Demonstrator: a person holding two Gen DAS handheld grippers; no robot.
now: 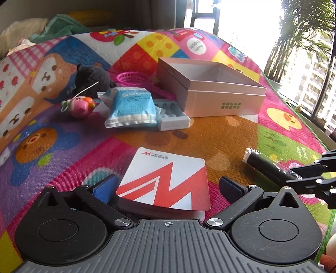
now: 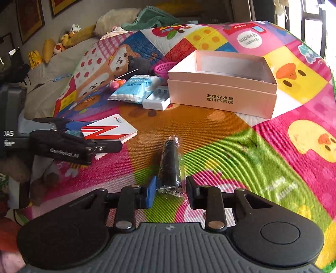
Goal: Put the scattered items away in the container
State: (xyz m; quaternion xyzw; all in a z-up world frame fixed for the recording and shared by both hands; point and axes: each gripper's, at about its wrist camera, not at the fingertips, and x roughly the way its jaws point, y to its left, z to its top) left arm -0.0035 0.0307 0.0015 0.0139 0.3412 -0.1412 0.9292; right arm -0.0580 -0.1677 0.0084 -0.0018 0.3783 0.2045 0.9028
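An open pink cardboard box stands on the colourful play mat. My left gripper is open around the near end of a white and red notebook lying on the mat. My right gripper is open, its fingers either side of the near end of a black cylinder in clear wrap. Left of the box lie a blue packet, a white plastic case, a pink toy, a black plush and a magenta basket.
The mat covers a bed or sofa; pillows and a green cloth lie at the far end, with soft toys at the left. A window with a palm plant is on the right, beyond the mat's edge.
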